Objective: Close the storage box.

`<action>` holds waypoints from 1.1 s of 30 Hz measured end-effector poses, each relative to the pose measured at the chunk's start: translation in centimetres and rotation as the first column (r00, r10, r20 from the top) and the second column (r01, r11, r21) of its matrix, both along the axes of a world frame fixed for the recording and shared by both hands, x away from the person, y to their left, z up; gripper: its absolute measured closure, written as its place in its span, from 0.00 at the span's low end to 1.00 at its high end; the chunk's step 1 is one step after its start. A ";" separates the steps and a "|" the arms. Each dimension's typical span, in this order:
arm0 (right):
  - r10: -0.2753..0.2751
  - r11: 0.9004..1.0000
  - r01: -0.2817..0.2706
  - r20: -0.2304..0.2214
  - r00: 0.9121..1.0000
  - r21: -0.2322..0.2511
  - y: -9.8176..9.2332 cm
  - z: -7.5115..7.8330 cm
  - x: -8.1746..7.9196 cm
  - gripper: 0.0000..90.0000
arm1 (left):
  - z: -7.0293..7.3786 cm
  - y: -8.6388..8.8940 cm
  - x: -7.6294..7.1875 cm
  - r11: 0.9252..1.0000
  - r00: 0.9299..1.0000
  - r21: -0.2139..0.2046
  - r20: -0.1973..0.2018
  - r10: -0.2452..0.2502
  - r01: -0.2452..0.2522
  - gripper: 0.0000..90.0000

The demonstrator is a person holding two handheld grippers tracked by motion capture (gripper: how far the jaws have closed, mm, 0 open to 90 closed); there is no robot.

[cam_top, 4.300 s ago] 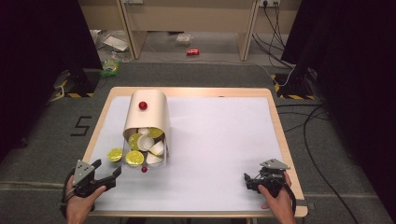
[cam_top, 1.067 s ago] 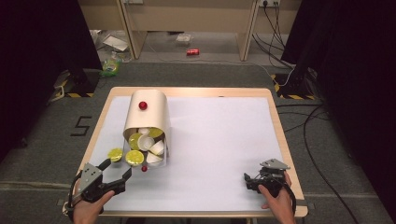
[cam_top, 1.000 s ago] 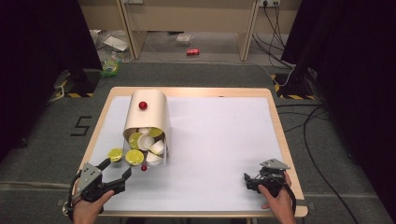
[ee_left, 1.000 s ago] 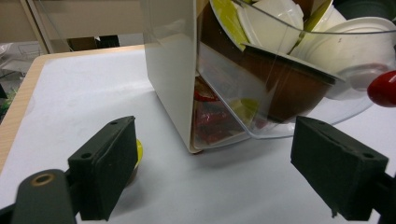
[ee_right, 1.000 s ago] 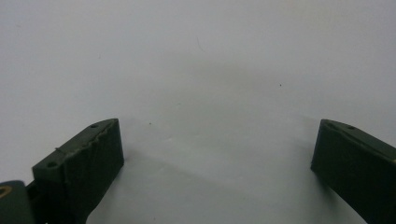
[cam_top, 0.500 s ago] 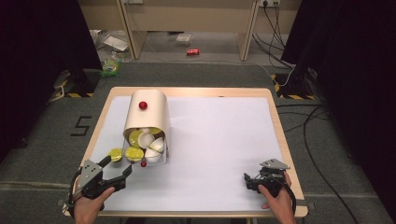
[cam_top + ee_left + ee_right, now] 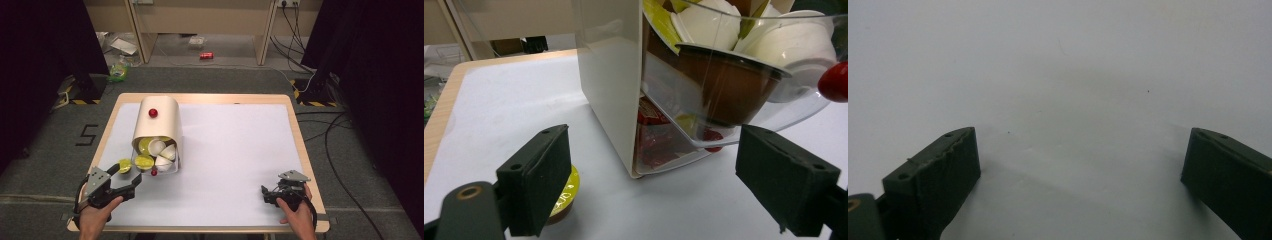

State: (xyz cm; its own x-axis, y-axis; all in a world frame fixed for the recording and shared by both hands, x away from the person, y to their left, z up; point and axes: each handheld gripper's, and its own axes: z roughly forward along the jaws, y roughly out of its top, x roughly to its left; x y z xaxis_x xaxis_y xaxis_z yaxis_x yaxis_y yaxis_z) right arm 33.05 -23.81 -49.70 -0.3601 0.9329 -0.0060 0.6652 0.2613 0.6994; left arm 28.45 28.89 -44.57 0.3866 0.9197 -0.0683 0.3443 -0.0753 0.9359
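Note:
A cream container with a red knob lies on its side at the table's left. Its open end faces me and holds a clear tray of white and yellow-lidded capsules. In the left gripper view the container's corner and the clear tray with a brown capsule are close ahead. One yellow-lidded capsule sits on the table beside the container; the same capsule peeks from behind one jaw. My left gripper is open just in front of the tray. My right gripper is open and holds nothing.
A white mat covers most of the wooden table, bare from the container to the right edge. Cables and a red can lie on the floor beyond the table.
My left gripper has moved forward from the table's front edge toward the container's open end and stays open. The right gripper has not moved.

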 end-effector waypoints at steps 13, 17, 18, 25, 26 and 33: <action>0.000 1.000 0.000 0.000 1.000 0.000 0.0 0.0 0.0 0.03 | 0.4 0.1 1.6 1.000 1.000 0.015 -0.025 -0.002 0.002 0.16; 0.000 1.000 0.000 0.000 1.000 -0.001 0.0 0.0 0.0 0.03 | 0.4 0.0 2.0 1.000 1.000 0.019 -0.024 -0.003 0.003 0.16; -0.001 1.000 0.001 0.000 1.000 -0.001 0.0 0.0 0.0 0.03 | 0.4 0.0 2.2 1.000 1.000 0.013 -0.027 -0.001 0.002 0.16; 0.000 1.000 0.000 0.000 1.000 -0.001 0.0 0.0 0.0 0.03 | 0.5 0.0 3.0 1.000 0.999 0.013 -0.033 0.005 -0.004 0.16; 0.000 1.000 0.000 0.000 1.000 -0.001 0.0 0.0 0.0 0.03 | 0.5 0.0 3.0 1.000 0.999 0.013 -0.033 0.005 -0.004 0.16; 0.000 1.000 0.000 0.000 1.000 -0.001 0.0 0.0 0.0 0.03 | 0.5 0.1 3.6 1.000 0.999 0.008 -0.038 0.004 -0.004 0.16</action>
